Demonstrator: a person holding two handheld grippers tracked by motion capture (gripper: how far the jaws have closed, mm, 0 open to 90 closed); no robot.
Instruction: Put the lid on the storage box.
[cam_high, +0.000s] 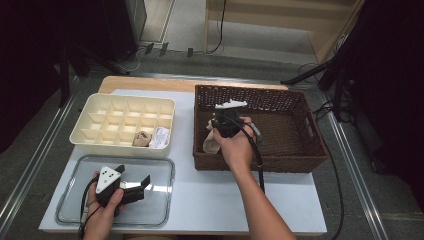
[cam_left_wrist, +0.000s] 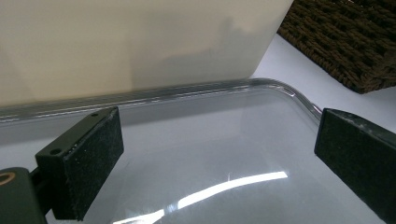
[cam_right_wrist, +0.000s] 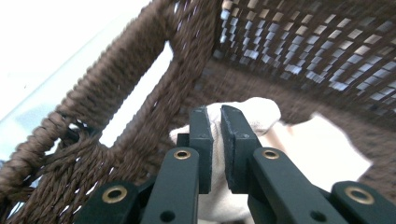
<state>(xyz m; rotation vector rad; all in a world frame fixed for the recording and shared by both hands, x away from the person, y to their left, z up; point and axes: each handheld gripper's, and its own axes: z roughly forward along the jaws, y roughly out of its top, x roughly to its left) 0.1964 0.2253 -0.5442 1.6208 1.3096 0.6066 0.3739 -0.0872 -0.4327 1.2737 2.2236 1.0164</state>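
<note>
My right gripper (cam_high: 220, 125) reaches down into the left part of a dark brown wicker basket (cam_high: 280, 162). In the right gripper view its jaws (cam_right_wrist: 215, 114) stand nearly together, pinching a cream cloth piece (cam_right_wrist: 322, 149) that lies against the basket wall (cam_right_wrist: 112, 102). From above, the cloth (cam_high: 210, 145) peeks out below the hand. My left gripper (cam_high: 134, 175) rests over a clear plastic tray (cam_high: 167, 205) at the front left. Its jaws (cam_left_wrist: 219, 140) are wide apart with only the tray's floor between them.
A cream divided organizer box (cam_high: 82, 127) stands behind the tray, with a tan item (cam_high: 141, 139) and a white item (cam_high: 160, 137) in its front compartments. Its wall (cam_left_wrist: 140, 42) rises just past the tray rim (cam_left_wrist: 187, 88). White table surface (cam_high: 215, 195) lies between tray and basket.
</note>
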